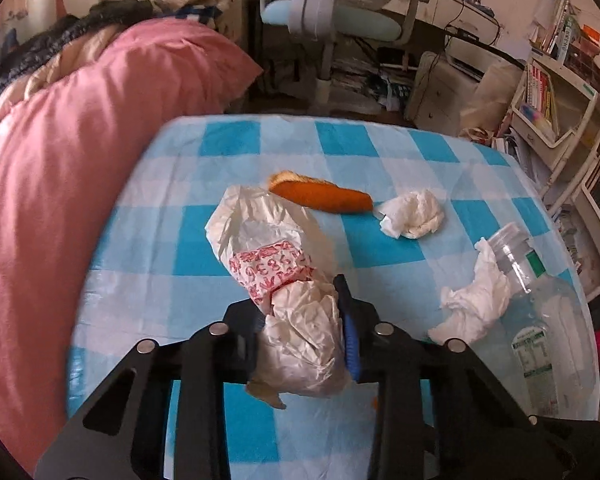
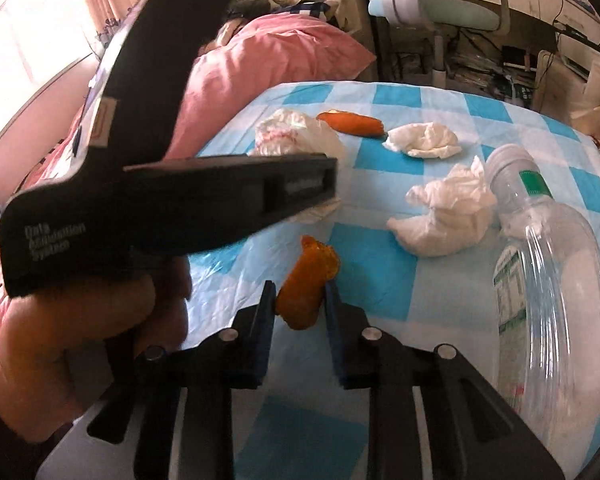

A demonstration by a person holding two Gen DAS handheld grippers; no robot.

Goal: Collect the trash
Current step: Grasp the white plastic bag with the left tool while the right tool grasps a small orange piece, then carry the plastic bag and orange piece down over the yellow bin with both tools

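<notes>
A white plastic bag with red print lies on the blue-checked tablecloth, and my left gripper is shut on its near, bunched end. In the right wrist view my right gripper is shut on a small orange peel piece, held just above the cloth. A larger orange peel lies beyond the bag. Two crumpled white tissues and an empty clear plastic bottle lie to the right. The left gripper's black body and the hand holding it fill the left of the right wrist view.
A pink quilt on a bed runs along the table's left edge. Beyond the far edge stand a pale office chair and a cluttered desk. Shelves with books stand close to the right edge.
</notes>
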